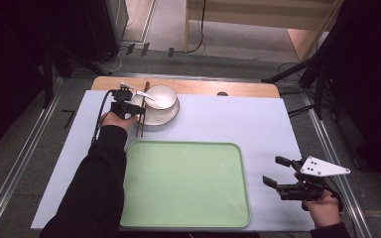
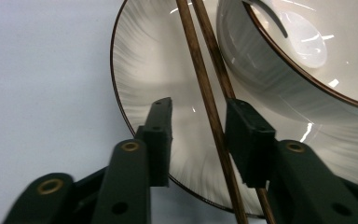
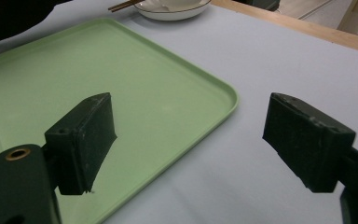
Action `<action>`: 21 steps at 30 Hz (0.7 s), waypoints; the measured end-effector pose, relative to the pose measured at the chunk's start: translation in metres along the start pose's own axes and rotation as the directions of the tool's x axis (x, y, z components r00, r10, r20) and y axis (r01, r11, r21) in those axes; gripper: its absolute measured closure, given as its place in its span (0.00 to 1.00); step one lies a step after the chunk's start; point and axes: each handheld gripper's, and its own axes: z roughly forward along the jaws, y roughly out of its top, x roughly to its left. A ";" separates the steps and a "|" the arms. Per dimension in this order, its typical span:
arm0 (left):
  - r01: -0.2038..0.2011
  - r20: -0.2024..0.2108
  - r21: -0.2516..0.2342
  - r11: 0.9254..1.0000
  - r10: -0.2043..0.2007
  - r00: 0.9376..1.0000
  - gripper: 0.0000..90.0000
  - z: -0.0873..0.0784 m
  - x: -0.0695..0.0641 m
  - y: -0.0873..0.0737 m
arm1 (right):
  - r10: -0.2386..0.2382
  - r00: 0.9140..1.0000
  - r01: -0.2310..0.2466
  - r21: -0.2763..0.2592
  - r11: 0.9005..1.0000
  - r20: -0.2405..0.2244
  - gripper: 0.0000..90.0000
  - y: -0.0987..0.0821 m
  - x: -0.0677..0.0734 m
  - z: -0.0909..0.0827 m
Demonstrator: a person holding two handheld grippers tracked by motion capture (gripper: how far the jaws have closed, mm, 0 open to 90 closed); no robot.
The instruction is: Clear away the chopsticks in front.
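Note:
A pair of brown chopsticks lies across the left rim of a white plate that carries a white bowl. A white spoon rests in the bowl. My left gripper reaches in from the left. In the left gripper view it is open, and its jaws straddle the chopsticks over the plate, with the sticks close to the right jaw. The bowl and spoon sit just beyond. My right gripper hangs open with nothing in it.
A light green tray lies empty on the pale mat at the middle front, left of the right gripper. A wooden table edge runs behind the plate. Bare mat spreads to the right of the plate.

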 end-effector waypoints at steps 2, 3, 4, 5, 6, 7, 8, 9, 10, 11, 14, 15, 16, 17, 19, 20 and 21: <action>0.022 -0.002 -0.002 1.000 -0.022 1.000 0.76 0.003 0.001 0.000 | 0.002 1.000 -0.002 -0.001 1.000 0.000 0.19 0.000 0.000 0.000; 0.035 -0.003 -0.006 0.999 -0.035 0.999 0.76 0.005 0.001 0.000 | 0.000 1.000 0.000 -0.001 1.000 -0.001 0.19 0.000 0.000 0.000; 0.051 -0.012 -0.008 0.999 -0.051 0.999 0.78 0.007 0.001 0.000 | 0.000 1.000 0.000 -0.002 1.000 -0.001 0.19 0.000 -0.001 0.000; 0.057 -0.011 -0.011 0.998 -0.057 0.998 0.79 0.009 0.001 0.000 | -0.002 1.000 0.002 -0.001 1.000 0.000 0.19 0.000 -0.001 0.000; 0.064 -0.015 -0.010 0.998 -0.064 0.998 0.80 0.010 0.001 -0.001 | 0.000 1.000 0.000 0.001 1.000 -0.001 0.19 0.000 -0.001 0.000; 0.065 -0.022 -0.009 0.998 -0.066 0.998 0.82 0.011 0.001 -0.001 | 0.000 1.000 0.000 0.001 1.000 -0.001 0.19 -0.001 -0.001 0.000; 0.065 -0.030 -0.012 0.998 -0.065 0.997 0.84 0.012 0.001 -0.001 | 0.001 1.000 -0.001 0.000 1.000 -0.001 0.19 -0.001 -0.001 0.000; 0.064 -0.036 -0.014 0.998 -0.065 0.997 0.87 0.012 0.000 -0.001 | 0.001 1.000 -0.001 0.000 1.000 0.000 0.19 -0.001 -0.001 0.000; 0.066 -0.045 -0.019 0.998 -0.067 0.997 0.89 0.013 0.000 -0.001 | 0.002 1.000 -0.002 -0.001 1.000 0.001 0.19 -0.001 -0.001 0.000; 0.064 -0.050 -0.023 0.998 -0.065 0.997 0.91 0.012 0.000 -0.001 | 0.002 1.000 -0.002 -0.001 1.000 0.002 0.19 -0.001 -0.001 0.000; 0.071 -0.058 -0.034 0.997 -0.073 0.996 0.94 0.011 -0.001 -0.001 | 0.004 1.000 -0.004 -0.001 1.000 0.001 0.19 -0.002 -0.002 -0.001; 0.081 -0.053 -0.041 0.996 -0.083 0.995 0.95 0.010 0.000 0.000 | 0.006 1.000 -0.006 0.000 1.000 0.001 0.19 -0.002 -0.002 -0.001; 0.083 -0.053 -0.039 0.996 -0.085 0.995 0.95 0.009 0.000 0.001 | 0.005 1.000 -0.005 -0.001 1.000 0.001 0.19 -0.002 -0.002 -0.001; 0.083 -0.053 -0.039 0.996 -0.085 0.995 0.95 0.009 0.000 0.001 | 0.005 1.000 -0.005 -0.001 1.000 0.001 0.19 -0.002 -0.002 -0.001; 0.088 -0.056 -0.047 0.995 -0.091 0.994 0.95 0.005 0.003 0.002 | 0.005 1.000 -0.005 -0.004 1.000 0.000 0.19 -0.003 -0.004 -0.001; 0.088 -0.056 -0.047 0.995 -0.091 0.994 0.95 0.005 0.003 0.002 | 0.007 1.000 -0.007 -0.003 1.000 0.000 0.19 -0.003 -0.004 -0.001; 0.096 -0.052 -0.052 0.994 -0.098 0.994 0.95 -0.001 0.006 0.003 | 0.007 1.000 -0.007 -0.003 1.000 0.000 0.19 -0.003 -0.004 -0.001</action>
